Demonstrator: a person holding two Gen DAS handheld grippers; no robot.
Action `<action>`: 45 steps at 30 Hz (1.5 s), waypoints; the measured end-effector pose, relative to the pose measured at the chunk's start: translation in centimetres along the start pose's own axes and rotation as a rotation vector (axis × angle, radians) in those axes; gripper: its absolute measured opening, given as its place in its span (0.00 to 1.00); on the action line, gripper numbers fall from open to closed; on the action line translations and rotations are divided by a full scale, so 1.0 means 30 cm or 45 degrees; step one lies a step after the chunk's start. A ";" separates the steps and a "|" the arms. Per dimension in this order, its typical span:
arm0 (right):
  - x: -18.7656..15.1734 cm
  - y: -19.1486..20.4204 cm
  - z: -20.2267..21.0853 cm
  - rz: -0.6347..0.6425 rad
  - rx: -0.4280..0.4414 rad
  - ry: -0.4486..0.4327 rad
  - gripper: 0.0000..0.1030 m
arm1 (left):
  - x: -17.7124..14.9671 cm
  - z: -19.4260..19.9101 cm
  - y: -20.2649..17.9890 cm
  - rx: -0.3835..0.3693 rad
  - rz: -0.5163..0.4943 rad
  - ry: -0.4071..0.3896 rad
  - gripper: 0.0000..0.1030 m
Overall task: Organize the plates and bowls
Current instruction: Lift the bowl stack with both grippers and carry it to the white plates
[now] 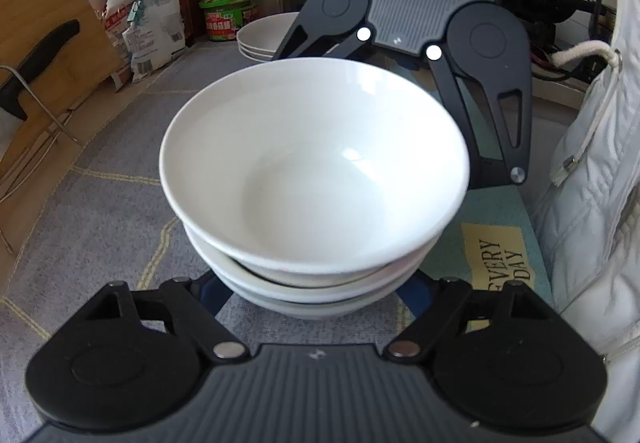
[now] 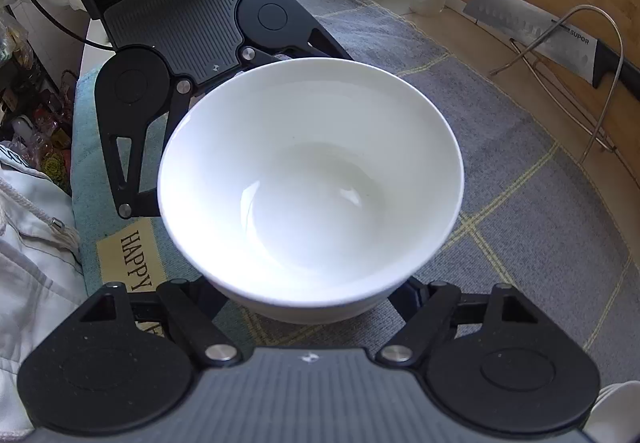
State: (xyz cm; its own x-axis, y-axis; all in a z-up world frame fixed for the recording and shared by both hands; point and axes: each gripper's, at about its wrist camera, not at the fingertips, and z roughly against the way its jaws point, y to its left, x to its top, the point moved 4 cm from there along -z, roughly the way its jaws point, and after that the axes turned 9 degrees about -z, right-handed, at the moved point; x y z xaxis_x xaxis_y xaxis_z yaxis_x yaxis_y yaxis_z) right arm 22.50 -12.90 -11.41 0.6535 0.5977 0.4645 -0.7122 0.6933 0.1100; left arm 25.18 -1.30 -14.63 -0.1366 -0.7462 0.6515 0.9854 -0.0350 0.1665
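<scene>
Grey mat, plates (stacked) behind bowls

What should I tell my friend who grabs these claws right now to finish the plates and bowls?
Left claw: closed on the low sides of the white bowl stack.
Right claw: straddles the same stack from the opposite side; grip hidden.
Things: stack sits on the grey mat; plates piled behind it.
Done: bowls nested, plates piled.
Left: probably carry the stack to its place.
</scene>
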 end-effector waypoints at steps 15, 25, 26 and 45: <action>-0.018 0.003 0.085 0.041 0.020 -0.025 0.83 | 0.069 0.020 -0.040 0.046 0.009 0.023 0.82; -0.092 -0.041 0.208 0.057 0.015 -0.046 0.83 | 0.215 -0.013 -0.074 0.064 -0.010 0.028 0.82; -0.103 -0.052 0.221 0.055 0.013 -0.046 0.83 | 0.235 -0.021 -0.074 0.062 -0.016 0.028 0.82; -0.355 -0.376 0.506 -0.039 -0.140 -0.069 0.83 | 0.618 -0.300 0.024 0.024 -0.177 -0.055 0.82</action>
State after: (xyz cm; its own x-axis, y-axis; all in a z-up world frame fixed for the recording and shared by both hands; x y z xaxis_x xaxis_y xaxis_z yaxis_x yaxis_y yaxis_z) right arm 19.66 -33.20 -4.26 0.6578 0.5549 0.5093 -0.6576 0.7528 0.0291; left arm 24.27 -21.14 -9.10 -0.2765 -0.7057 0.6524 0.9546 -0.1236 0.2709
